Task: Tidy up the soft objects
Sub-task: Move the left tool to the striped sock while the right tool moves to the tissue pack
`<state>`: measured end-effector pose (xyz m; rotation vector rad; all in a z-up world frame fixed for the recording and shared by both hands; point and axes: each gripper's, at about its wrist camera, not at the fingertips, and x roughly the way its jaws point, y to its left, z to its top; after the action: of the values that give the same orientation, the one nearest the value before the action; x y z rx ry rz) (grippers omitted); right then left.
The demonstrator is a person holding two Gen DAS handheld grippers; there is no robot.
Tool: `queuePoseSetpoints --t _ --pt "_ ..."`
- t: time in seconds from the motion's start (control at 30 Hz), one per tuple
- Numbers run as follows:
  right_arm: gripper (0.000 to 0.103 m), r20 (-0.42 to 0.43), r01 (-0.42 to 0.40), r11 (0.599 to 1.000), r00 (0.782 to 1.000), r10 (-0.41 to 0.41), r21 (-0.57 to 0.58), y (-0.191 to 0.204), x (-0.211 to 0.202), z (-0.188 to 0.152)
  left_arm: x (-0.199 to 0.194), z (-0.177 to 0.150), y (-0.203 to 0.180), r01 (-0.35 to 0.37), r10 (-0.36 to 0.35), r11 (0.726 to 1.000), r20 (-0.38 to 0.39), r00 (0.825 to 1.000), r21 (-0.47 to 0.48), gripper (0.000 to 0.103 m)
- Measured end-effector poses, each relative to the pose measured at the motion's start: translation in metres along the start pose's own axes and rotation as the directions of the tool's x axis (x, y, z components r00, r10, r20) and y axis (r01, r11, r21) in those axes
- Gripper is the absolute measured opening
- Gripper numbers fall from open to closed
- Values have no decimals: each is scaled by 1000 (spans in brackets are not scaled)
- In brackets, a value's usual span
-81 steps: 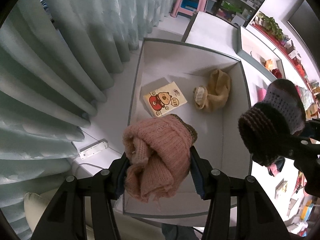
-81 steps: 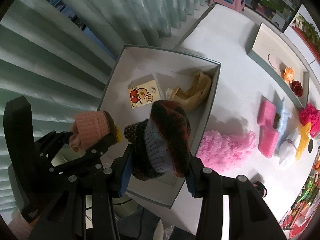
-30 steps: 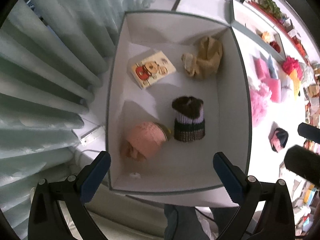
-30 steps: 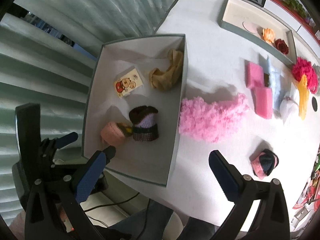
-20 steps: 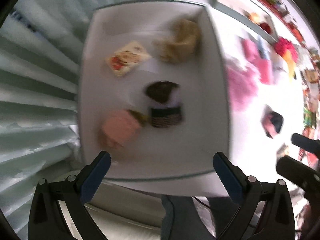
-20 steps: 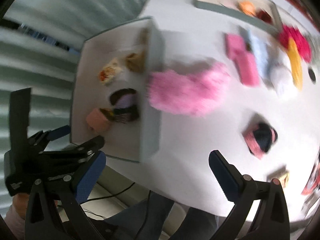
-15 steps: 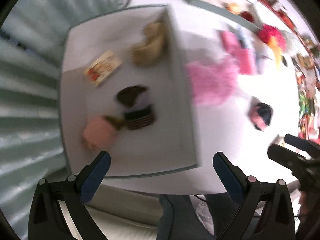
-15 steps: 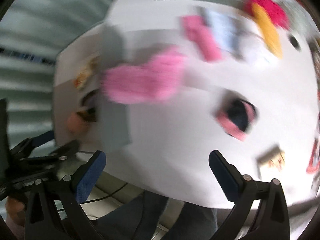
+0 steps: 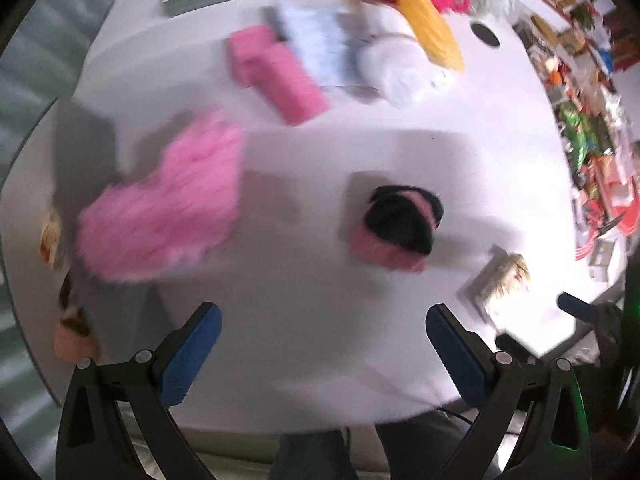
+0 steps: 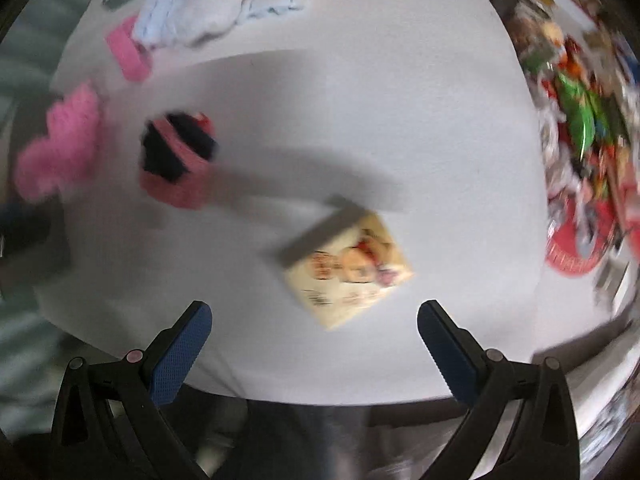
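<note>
Left wrist view: left gripper (image 9: pixel 320 332) fingers spread wide and empty, hovering over the worktop (image 9: pixel 320 280), lined up toward the black-and-pink knit roll (image 9: pixel 396 228), likely next for sorting. Right gripper (image 10: pixel 314 332) likewise agape, holding nothing, above a cartoon-printed packet (image 10: pixel 352 272).

We see both wrist views smeared by motion blur. On the white table (image 9: pixel 360 128), brightly and evenly lit, the pink fluffy cloth (image 9: pixel 168 204) and the pink-and-black knit (image 9: pixel 396 228) lose their edges, and the small printed card (image 10: pixel 352 268) shows no readable detail. Soft grey shadows cross the table in wide bands. Only the blue-padded fingers (image 9: pixel 188 356) of each tool stay sharp. The fisheye lens bends the table into a dome, and the corners fall to black.
</note>
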<state>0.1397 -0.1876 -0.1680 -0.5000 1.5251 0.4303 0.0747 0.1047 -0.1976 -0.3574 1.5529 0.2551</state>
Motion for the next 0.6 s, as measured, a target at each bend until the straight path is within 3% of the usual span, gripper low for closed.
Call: queuePoseSetpoints --t 0.07,0.23,0.43,0.6 --pt "103 1 35 997 999 -35 -65 -7 10 -4 11 9 -17 -23 23 1000 6 1000 14 103" --pt "103 25 31 985 999 -27 -168 -7 27 -4 43 29 -48 -54 54 998 5 999 21 103" --pt "103 39 64 953 998 -55 -298 8 48 10 75 40 -60 -78 78 997 -14 997 -14 103" --pt "103 -7 69 934 997 -76 -351 10 67 22 88 47 -65 -108 108 993 -15 994 -40 103"
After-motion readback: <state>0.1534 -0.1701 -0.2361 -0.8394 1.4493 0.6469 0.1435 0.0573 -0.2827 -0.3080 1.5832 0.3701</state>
